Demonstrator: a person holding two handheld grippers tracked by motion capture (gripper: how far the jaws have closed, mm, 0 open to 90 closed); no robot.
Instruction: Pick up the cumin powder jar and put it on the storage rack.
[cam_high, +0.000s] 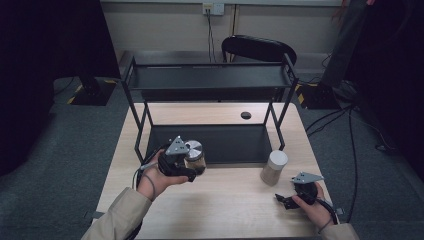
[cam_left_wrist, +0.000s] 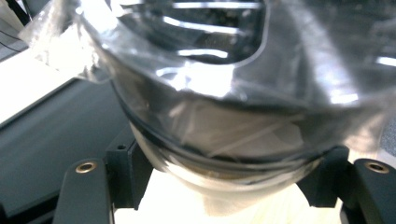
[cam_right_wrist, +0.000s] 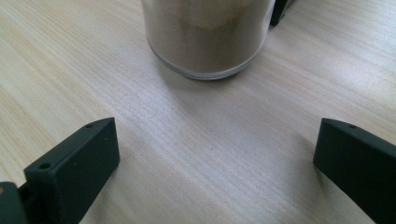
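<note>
- The silver-lidded jar (cam_high: 195, 156) is a clear glass cylinder holding something brown, with a shiny metallic lid. It sits at the front edge of the rack's lower shelf, gripped from both sides and apparently tilted slightly, though the close view is too blurred to be sure.
- The white-lidded jar (cam_high: 273, 168) stands upright on the wooden table, just right of the shelf's front corner, filled with tan powder.

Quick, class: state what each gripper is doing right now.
Left gripper: closed on the silver-lidded jar.
Right gripper: open, holding nothing, facing the white-lidded jar.
</note>
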